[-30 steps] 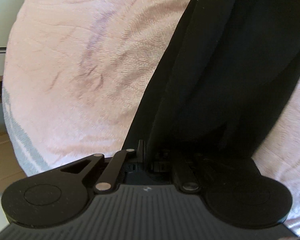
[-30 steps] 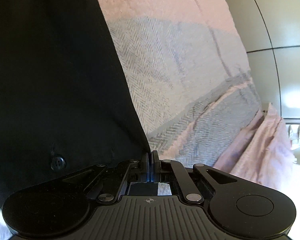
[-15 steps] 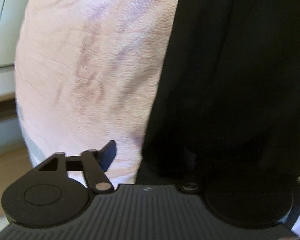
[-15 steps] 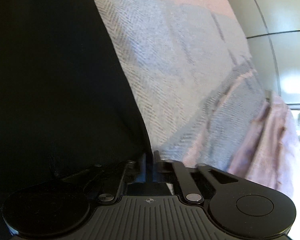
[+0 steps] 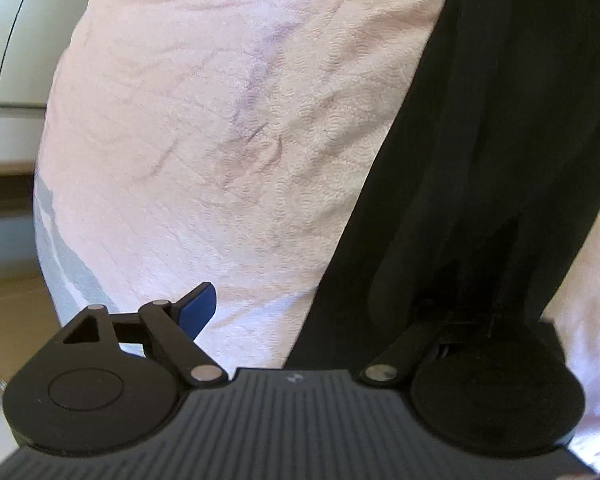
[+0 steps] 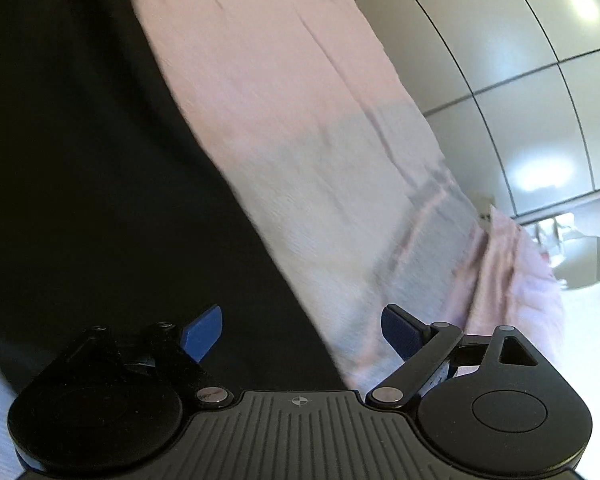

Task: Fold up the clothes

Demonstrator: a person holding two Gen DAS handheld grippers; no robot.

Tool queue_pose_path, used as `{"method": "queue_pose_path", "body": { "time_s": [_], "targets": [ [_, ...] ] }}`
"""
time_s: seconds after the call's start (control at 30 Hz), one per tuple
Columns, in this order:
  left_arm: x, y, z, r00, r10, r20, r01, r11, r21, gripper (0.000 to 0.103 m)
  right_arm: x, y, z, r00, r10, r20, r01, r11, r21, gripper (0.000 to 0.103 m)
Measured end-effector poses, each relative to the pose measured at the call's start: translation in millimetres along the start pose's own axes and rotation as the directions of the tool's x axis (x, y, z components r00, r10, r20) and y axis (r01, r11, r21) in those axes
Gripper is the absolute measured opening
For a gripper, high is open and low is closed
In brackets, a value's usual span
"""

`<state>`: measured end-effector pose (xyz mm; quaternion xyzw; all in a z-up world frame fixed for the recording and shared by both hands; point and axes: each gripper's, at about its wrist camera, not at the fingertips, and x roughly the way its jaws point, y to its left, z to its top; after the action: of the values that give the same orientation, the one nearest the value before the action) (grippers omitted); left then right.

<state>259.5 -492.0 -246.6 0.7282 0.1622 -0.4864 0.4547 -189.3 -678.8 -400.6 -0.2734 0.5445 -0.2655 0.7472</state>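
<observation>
On the pink blanket [image 5: 228,128] the black garment [image 5: 480,160] lies lengthwise between both released, just-opened grippers, the left gripper [image 5: 328,312] and right gripper [image 6: 300,332] each straddling an edge.

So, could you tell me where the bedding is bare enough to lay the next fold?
Bare pink blanket lies left of the black garment, out to the bed's edge. On its other side, a pink and grey strip runs to the far edge. The garment fills the middle.
</observation>
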Motion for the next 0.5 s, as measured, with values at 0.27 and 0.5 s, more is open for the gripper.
{"method": "queue_pose_path", "body": {
  "time_s": [0.27,0.5],
  "targets": [
    [27,29,-24,0.980,-0.182,0.079,0.175,0.981,0.083,0.085,-59,76,61,0.998,0.061,0.016,-0.061,0.998,0.009,0.089],
    [34,92,-47,0.942,-0.288,0.171,0.286,0.957,0.040,0.082,-94,149,130,0.995,0.103,0.012,-0.103,0.994,0.023,0.089]
  ]
}}
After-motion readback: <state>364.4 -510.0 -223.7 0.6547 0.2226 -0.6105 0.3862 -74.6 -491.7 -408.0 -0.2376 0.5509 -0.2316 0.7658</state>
